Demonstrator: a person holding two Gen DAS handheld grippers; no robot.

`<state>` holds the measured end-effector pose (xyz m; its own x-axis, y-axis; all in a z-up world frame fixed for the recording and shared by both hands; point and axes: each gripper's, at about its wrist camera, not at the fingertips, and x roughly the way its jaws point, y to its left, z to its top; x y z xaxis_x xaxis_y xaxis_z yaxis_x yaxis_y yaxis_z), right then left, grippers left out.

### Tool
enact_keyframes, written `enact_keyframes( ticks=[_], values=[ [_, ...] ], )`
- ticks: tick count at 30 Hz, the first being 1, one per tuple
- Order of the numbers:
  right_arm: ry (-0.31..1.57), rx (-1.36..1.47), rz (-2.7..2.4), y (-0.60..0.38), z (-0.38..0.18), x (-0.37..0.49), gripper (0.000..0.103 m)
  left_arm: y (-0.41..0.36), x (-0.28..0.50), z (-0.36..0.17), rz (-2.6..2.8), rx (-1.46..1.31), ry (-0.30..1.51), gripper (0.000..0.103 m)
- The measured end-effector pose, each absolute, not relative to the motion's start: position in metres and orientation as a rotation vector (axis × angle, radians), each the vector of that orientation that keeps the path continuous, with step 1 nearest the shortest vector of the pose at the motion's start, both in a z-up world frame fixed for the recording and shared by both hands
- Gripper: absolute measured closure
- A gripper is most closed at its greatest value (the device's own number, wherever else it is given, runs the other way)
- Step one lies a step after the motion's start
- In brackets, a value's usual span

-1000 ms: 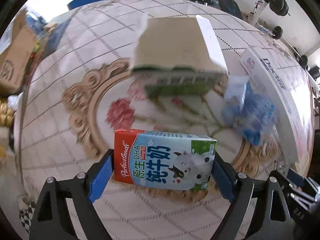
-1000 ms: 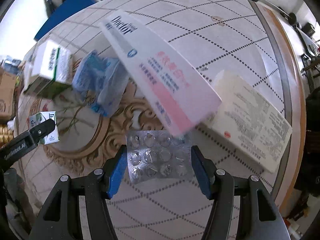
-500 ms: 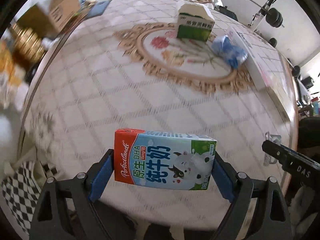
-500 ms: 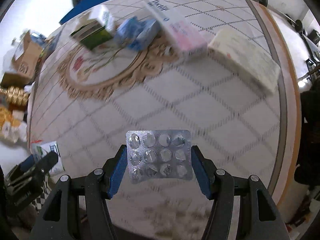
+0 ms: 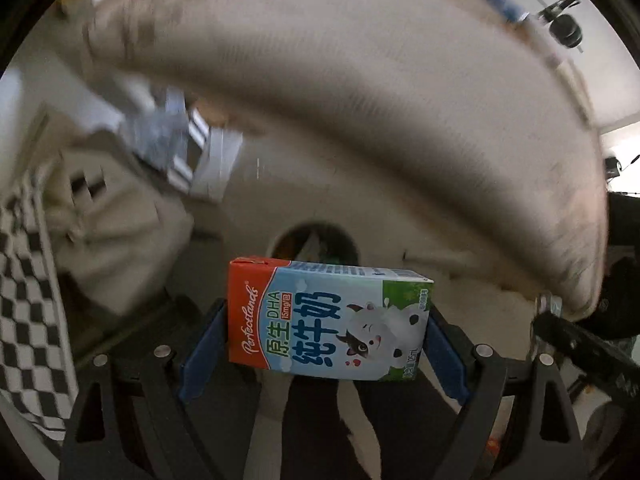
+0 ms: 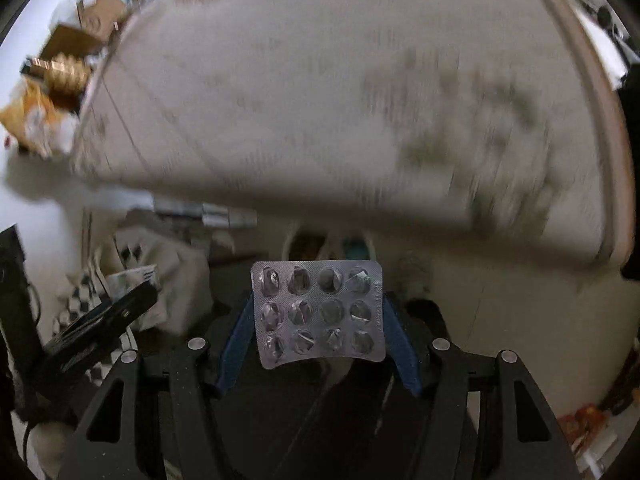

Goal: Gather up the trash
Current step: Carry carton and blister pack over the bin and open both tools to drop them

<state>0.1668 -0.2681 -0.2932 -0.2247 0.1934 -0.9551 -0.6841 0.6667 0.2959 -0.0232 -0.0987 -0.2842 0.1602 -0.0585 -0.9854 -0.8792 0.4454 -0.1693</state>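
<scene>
Between my left gripper's (image 5: 326, 344) blue pads, a milk carton (image 5: 328, 320) sits pinched end to end, its long axis running crosswise from finger to finger. My right gripper (image 6: 318, 334) likewise clamps a spent blister pack (image 6: 319, 312) by its side edges, flat face toward the lens. Just beyond and below each load, a round bin opening (image 5: 316, 242) shows dark against pale floor; from the right wrist it (image 6: 330, 244) appears straight ahead too, half hidden by the pack. Both loads lie almost directly in line with that mouth, the carton looking slightly nearer, so I judge the left should release first. Farther off, the table's (image 6: 340, 100) blurred underside edge sweeps overhead.
</scene>
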Motion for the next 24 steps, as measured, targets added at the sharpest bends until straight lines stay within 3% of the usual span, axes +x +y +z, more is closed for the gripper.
enact_keyframes(
  ticks=[13,15,18,23,24],
  values=[
    [1.718,-0.453,0.751,-0.257,-0.574,0.150,0.038,-0.080,-0.018,-0.583,0.605,-1.233,1.372,0.011],
    [1.729,-0.445,0.739,-0.249,-0.614,0.157,0.038,-0.076,-0.017,-0.617,0.600,-1.265,1.372,0.004],
    [1.759,-0.438,0.753,-0.229,-0.668,0.160,0.037,-0.069,-0.022,-0.651,0.623,-1.284,1.384,0.002],
    [1.819,-0.454,0.810,-0.205,-0.728,0.150,0.027,-0.064,-0.034,-0.665,0.691,-1.227,1.405,0.002],
    [1.837,-0.456,0.823,-0.202,-0.736,0.147,0.019,-0.064,-0.039,-0.661,0.727,-1.190,1.402,0.002]
  ],
)
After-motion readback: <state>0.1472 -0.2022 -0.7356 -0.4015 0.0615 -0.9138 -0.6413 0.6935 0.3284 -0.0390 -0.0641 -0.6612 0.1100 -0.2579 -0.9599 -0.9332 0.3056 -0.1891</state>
